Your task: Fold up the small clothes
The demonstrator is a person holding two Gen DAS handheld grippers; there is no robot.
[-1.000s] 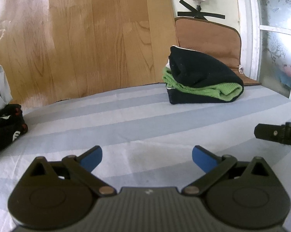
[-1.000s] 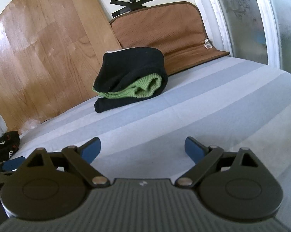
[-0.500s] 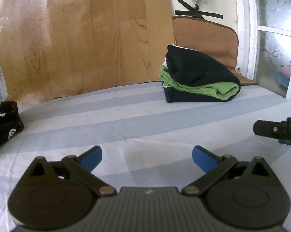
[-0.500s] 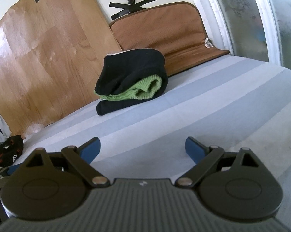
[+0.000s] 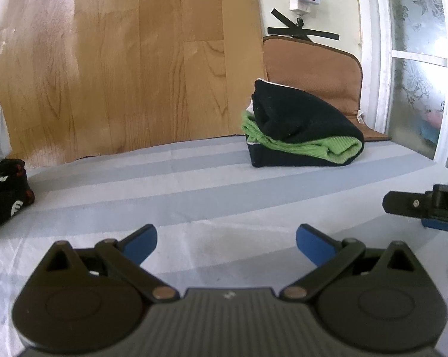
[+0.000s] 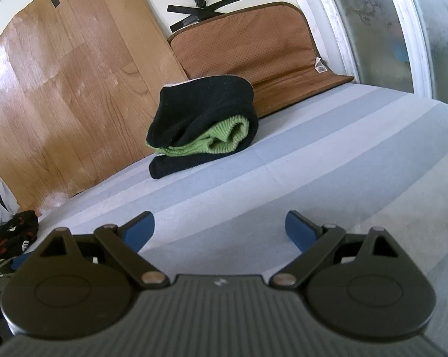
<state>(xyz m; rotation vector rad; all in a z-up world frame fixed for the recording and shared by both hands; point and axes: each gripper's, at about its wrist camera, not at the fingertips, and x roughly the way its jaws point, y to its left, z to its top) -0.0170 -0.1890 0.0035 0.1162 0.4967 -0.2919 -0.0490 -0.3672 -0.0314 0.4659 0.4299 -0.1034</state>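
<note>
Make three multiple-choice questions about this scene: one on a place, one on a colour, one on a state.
1. Where does the folded black garment lie?
A. on the striped sheet, before the brown cushion
B. on the floor
C. between the jaws

2. What colour shows inside its fold?
A. red
B. green
C. yellow

3. How do the jaws of the right gripper stand?
A. shut on cloth
B. shut, empty
C. open, empty

Answers: 1 A, it rests on the sheet near the cushion; 2 B, a green knit layer peeks out; 3 C, the blue tips stand wide apart with only sheet between.
</note>
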